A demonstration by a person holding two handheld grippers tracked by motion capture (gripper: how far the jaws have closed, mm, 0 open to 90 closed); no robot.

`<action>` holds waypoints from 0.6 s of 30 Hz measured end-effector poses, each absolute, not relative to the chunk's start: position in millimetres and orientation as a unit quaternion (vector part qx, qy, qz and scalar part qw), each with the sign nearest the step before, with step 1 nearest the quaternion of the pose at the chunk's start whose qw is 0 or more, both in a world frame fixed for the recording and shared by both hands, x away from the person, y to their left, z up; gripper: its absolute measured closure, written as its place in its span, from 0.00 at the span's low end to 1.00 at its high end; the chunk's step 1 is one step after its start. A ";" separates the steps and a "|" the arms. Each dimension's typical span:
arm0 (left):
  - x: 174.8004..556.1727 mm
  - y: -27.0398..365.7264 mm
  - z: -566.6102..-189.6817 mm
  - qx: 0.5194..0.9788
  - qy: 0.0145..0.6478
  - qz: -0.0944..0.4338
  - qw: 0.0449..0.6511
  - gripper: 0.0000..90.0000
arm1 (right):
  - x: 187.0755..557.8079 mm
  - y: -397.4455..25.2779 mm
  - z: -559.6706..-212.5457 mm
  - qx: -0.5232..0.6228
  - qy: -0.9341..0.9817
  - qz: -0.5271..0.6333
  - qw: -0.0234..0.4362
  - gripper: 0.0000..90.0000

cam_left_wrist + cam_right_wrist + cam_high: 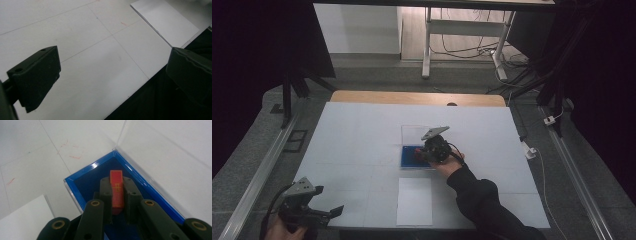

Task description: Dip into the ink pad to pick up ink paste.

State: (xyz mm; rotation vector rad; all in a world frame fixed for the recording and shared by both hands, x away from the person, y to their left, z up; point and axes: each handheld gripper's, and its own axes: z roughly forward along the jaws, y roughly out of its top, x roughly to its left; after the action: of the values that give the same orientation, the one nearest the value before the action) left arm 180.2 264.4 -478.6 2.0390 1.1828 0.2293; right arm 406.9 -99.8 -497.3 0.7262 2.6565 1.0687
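A shallow blue tray point(408, 159) with a clear open lid point(416, 133) lies at the middle of the white table. My right gripper point(424, 154) reaches into it, shut on a flat red packet with yellow markings point(116, 187) that stands on edge between the jaws over the blue floor of the tray point(87, 182). My left gripper point(332, 212) hovers over the table's near left corner with its jaws wide apart and nothing between them; in the left gripper view its fingers point(37, 75) frame bare table and the front edge.
A white sheet of paper point(414, 201) lies near the front edge, just below the tray; the same white sheet point(165, 21) appears ahead of the left gripper. Faint red pen marks point(73, 157) dot the table surface. A wooden strip point(417, 98) borders the far edge.
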 end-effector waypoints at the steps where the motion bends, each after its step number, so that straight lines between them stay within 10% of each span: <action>1: 180.3 264.7 -478.7 0.797 0.462 0.089 0.378 0.00 | 406.6 -99.7 -497.1 0.244 0.895 0.362 0.094 0.90; 18: 180.2 265.3 -479.0 0.797 0.459 0.084 0.383 0.01 | 391.0 -109.1 -474.1 0.224 0.889 0.392 0.078 0.90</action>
State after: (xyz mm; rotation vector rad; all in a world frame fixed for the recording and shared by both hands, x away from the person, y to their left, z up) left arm 180.2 265.3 -479.0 2.0337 1.1710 0.2139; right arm 391.0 -109.1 -474.1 0.6720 2.6626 1.1727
